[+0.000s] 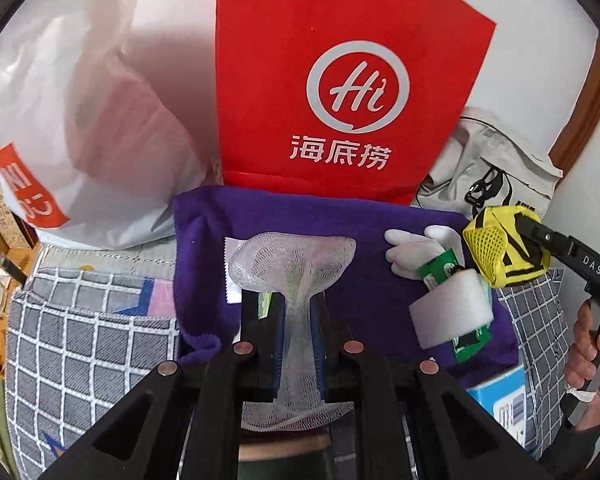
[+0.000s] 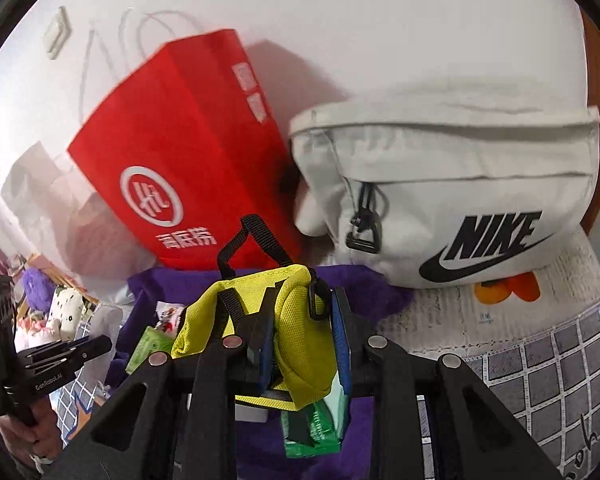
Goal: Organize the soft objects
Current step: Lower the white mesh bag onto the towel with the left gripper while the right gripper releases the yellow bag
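A white mesh net sleeve [image 1: 292, 256] is pinched in my left gripper [image 1: 298, 300], which is shut on it; the net fans out above the fingertips over a purple towel [image 1: 380, 296]. On the towel lie a white foam block [image 1: 448, 312], green packets [image 1: 440, 266] and a white plush hand [image 1: 412, 252]. My right gripper [image 2: 300, 308] is shut on a yellow mesh pouch [image 2: 296, 344] with black straps, held over the towel's [image 2: 380, 292] right side. In the left wrist view the pouch [image 1: 488, 244] hangs just above the foam block. A green packet [image 2: 312, 440] shows under the right fingers.
A red paper bag [image 1: 340, 80] stands against the wall behind the towel, with a white plastic bag [image 1: 80, 120] to its left and a grey Nike bag [image 2: 460, 184] to its right. Checked bedding [image 1: 80, 340] lies around. A blue box [image 1: 504, 400] sits at the near right.
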Action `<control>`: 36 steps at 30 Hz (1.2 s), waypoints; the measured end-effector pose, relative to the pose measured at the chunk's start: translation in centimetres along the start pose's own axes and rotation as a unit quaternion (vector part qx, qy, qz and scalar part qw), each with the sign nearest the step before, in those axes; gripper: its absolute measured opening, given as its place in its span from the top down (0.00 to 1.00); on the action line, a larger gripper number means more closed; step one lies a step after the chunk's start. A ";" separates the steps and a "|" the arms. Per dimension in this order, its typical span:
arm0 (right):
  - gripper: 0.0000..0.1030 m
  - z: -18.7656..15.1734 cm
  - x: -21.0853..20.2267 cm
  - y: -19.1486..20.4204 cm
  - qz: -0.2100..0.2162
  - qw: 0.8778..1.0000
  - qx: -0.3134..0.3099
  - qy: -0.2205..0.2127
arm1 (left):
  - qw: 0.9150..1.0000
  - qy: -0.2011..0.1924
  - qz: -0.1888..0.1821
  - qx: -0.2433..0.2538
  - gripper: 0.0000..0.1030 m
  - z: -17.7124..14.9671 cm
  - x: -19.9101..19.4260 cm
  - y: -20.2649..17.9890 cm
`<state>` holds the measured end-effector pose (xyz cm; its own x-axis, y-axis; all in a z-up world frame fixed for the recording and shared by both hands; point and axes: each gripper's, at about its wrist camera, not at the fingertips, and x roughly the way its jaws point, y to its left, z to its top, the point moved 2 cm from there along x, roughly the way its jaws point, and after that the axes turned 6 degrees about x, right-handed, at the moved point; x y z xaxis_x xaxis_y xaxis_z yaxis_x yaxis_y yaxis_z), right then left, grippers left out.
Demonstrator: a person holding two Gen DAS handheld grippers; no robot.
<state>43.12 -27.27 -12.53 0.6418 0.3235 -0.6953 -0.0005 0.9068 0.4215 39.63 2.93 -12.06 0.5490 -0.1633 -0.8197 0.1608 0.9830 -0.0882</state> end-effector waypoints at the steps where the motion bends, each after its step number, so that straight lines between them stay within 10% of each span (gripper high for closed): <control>1: 0.75 0.0 0.4 -0.3 0.005 1.000 0.003 0.006 | 1.000 0.001 -0.001 -0.001 0.88 0.1 0.3 0.0; 36: 0.69 -3.3 7.7 1.6 0.014 0.994 -0.023 0.109 | 0.999 0.044 -0.012 -0.005 0.88 -0.2 5.6 0.5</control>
<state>45.52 -22.41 -19.16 0.4595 0.3943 -0.7958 -0.0537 0.9067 0.4183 42.60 2.51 -16.87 0.4709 -0.1796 -0.8637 0.1641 0.9798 -0.1143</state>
